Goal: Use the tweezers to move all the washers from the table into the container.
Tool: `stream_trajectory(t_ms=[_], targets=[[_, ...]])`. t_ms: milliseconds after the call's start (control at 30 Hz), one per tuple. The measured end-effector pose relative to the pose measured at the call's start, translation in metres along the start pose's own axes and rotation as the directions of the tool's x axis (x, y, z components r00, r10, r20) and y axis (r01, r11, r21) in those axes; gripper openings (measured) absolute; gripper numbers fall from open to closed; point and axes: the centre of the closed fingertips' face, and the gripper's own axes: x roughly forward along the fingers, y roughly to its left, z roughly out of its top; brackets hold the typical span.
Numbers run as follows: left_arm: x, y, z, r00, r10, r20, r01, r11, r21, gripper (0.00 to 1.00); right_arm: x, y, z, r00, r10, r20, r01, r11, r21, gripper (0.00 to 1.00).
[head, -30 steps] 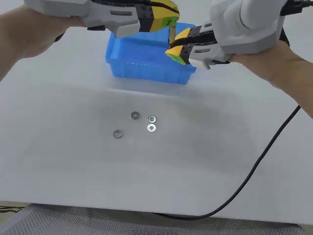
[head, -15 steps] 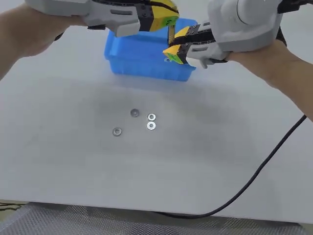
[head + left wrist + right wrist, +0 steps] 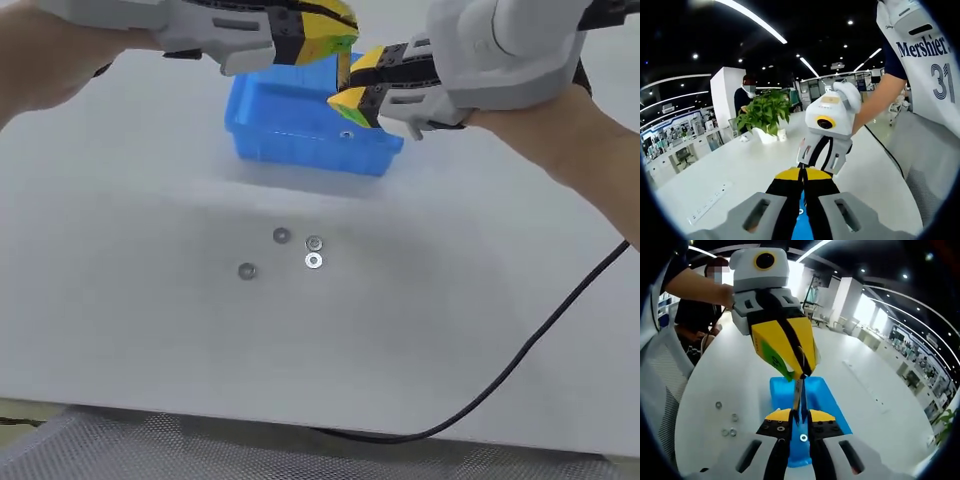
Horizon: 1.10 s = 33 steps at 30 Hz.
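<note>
Thin metal tweezers [image 3: 346, 66] [image 3: 797, 392] hang tip-down over the blue container [image 3: 290, 150] [image 3: 825, 400]. My left gripper [image 3: 335, 25] [image 3: 802, 175] is shut on their upper end; it reaches in from the top of the right gripper view. My right gripper [image 3: 350, 98] [image 3: 800, 416] is shut on the tweezers lower down. One washer [image 3: 346, 134] [image 3: 803, 438] shows against the blue just under the tips; I cannot tell whether it lies there or is falling. Several washers [image 3: 314, 261] [image 3: 729, 432] lie on the white table [image 3: 450, 300], nearer me than the container.
A black cable [image 3: 540, 330] runs from the right gripper across the table's right side and over the near edge. Perforated metal [image 3: 150, 450] shows below that edge. In the left gripper view a potted plant [image 3: 765, 117] stands at the far end of the table.
The washer has come away from the tweezers' tips and now shows lower, against the container. Both grippers stay over the container. The head camera has shifted slightly.
</note>
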Motion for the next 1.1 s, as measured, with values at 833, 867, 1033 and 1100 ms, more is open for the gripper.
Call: stream_trajectory(t_ms=[833, 867, 1033, 1100], targets=[[-0.022, -0.076, -0.001, 0.9979, -0.058, -0.028, 0.056, 0.996, -0.062, 0.04, -0.027, 0.083, -0.002, 0.9945, 0.103, -0.019, -0.103, 0.995, 0.004, 0.13], [-0.022, -0.078, -0.002, 0.9977, -0.061, -0.031, 0.059, 0.996, -0.064, 0.04, -0.027, 0.086, -0.003, 0.994, 0.108, -0.019, -0.108, 0.994, 0.007, 0.13], [-0.026, -0.087, -0.005, 0.997, -0.068, -0.038, 0.065, 0.995, -0.076, 0.04, -0.026, 0.096, -0.004, 0.9918, 0.126, -0.023, -0.126, 0.992, 0.004, 0.13], [-0.027, -0.09, -0.006, 0.9967, -0.071, -0.039, 0.068, 0.994, -0.083, 0.04, -0.025, 0.101, -0.004, 0.9902, 0.138, -0.023, -0.138, 0.99, 0.006, 0.13]])
